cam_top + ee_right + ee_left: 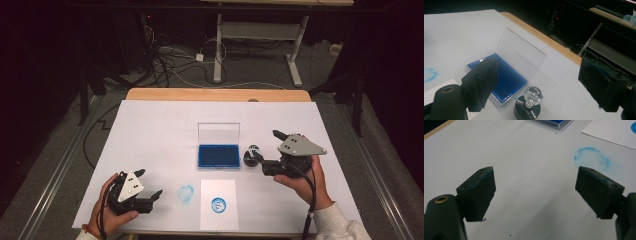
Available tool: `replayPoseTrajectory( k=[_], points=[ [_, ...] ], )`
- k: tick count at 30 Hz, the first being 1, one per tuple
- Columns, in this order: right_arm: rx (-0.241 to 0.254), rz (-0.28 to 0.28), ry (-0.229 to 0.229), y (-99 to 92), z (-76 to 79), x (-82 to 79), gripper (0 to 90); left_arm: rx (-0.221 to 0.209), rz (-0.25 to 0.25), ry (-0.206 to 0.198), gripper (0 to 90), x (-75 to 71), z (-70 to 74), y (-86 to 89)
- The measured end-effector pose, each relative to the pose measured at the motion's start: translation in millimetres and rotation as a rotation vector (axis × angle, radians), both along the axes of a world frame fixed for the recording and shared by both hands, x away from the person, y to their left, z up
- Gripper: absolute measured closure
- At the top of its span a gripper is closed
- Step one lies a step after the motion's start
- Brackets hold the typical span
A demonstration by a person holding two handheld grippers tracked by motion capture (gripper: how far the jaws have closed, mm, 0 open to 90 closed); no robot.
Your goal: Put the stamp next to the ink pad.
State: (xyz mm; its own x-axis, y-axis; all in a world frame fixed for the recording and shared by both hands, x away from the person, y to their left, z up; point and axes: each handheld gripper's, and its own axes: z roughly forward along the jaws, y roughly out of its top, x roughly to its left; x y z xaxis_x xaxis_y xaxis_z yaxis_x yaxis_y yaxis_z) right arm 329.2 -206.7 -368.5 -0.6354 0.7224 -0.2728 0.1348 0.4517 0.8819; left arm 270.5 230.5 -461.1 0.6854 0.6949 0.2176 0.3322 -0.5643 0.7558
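On the white table cover (150, 130) a round stamp (251, 156) with a clear knob stood upright just to the right of the open blue ink pad (218, 155), whose clear lid (218, 133) rose upright behind it. The right gripper (265, 150) was held beside the stamp, its jaws spread wide on either side and gripping nothing; in the right gripper view the stamp (528, 105) sat low between the two black jaws, apart from both, with the ink pad (506, 80) just beyond it. Nearer the person, a sheet of white paper (218, 192) lay below the pad and bore a round blue print (218, 204). A fainter blue ring (185, 193) marked the cover just left of the sheet. The left gripper (150, 185) rested near the table's front left corner, well apart from the stamp, its jaws likewise released and empty; in the left gripper view the faint ring (591, 158) lay beyond them.
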Motion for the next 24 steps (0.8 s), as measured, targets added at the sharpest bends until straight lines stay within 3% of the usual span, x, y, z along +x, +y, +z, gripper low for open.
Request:
replayPoseTrajectory(
  k=[13,24],
  points=[
    [-0.013,0.014,-0.010,-6.2,-3.0,-12.4,16.6,-0.004,-0.001,0.017,16.3,-0.2,-1.0,-0.8],
    [-0.021,0.030,-0.010,-16.0,-11.9,-24.0,16.5,-0.002,0.005,0.005,16.3,0.9,-0.8,-0.4]
  ],
)
